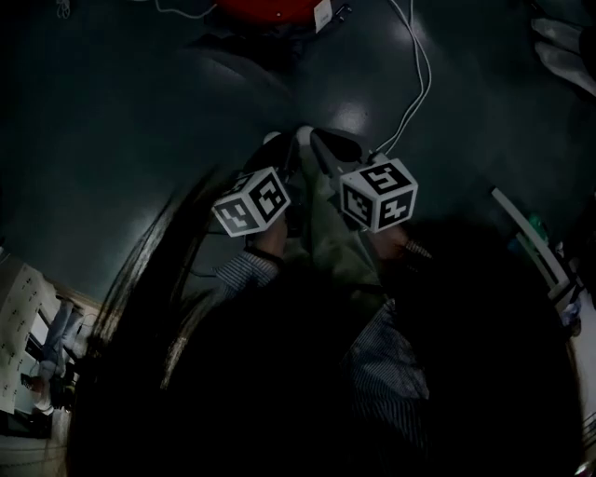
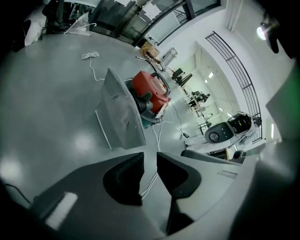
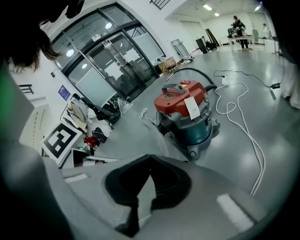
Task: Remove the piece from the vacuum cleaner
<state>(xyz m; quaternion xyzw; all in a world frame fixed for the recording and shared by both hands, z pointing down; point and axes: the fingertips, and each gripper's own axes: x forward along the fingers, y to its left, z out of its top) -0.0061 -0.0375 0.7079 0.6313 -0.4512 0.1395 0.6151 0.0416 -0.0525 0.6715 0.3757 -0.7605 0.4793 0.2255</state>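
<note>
The red and teal vacuum cleaner [image 3: 185, 110] stands on the glossy grey floor, and it also shows in the left gripper view [image 2: 151, 91] and at the top edge of the head view [image 1: 265, 7]. A flat grey piece [image 3: 161, 138] reaches from the vacuum cleaner's side down to my right gripper [image 3: 149, 158], whose tips are shut on its near edge. In the left gripper view the same grey piece [image 2: 119, 112] stands edge-up in front of the vacuum cleaner. My left gripper [image 2: 150, 157] is open just short of it, with only floor and a white cable showing in the gap. The dark head view has both grippers side by side over the piece [image 1: 326, 233].
A white power cable [image 3: 243, 122] loops over the floor to the right of the vacuum cleaner, and another coil of cable [image 2: 91, 58] lies further off. Glass doors [image 3: 112, 61] and clutter stand behind. A white floor machine [image 2: 229, 129] is parked at the right. People [image 3: 236, 26] stand far off.
</note>
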